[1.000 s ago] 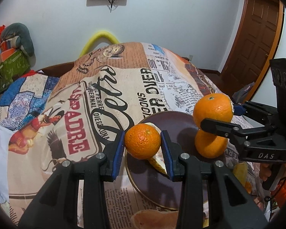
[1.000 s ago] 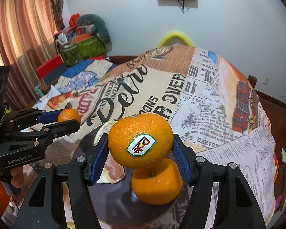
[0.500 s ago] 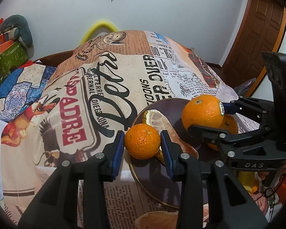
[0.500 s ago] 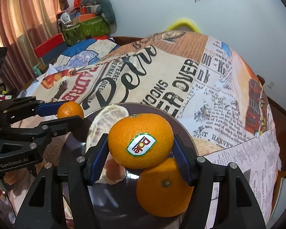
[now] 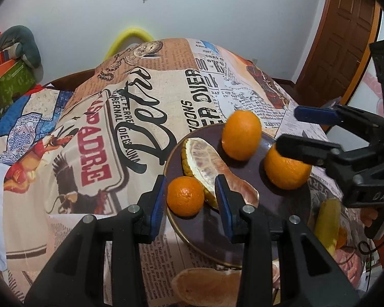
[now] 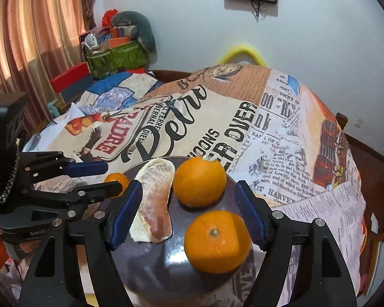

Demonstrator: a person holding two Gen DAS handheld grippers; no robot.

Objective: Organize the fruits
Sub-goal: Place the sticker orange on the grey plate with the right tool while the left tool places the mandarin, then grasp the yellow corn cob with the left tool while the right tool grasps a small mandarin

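Note:
A dark round plate (image 5: 245,238) (image 6: 146,263) lies on the newspaper-print tablecloth. On it are a small orange (image 5: 185,196) (image 6: 116,180) at the left rim, a large orange (image 5: 241,134) (image 6: 199,180) at the back, another large orange (image 5: 286,171) (image 6: 217,241) nearer the right gripper, and a peeled citrus piece (image 5: 207,166) (image 6: 155,204). My left gripper (image 5: 189,199) is open, jaws either side of the small orange with gaps. My right gripper (image 6: 184,212) is open and empty, its fingers apart around the two large oranges.
Peel scraps (image 5: 207,286) and a yellow fruit (image 5: 327,220) lie at the table's near edge. A yellow hoop (image 6: 240,53), a green bag (image 6: 115,58) with clutter and a curtain stand behind the table. A wooden door (image 5: 345,33) is at right.
Both grippers opened. The left let the small orange down onto the plate's left rim. The right let the large stickered orange go; it now rests at the plate's back.

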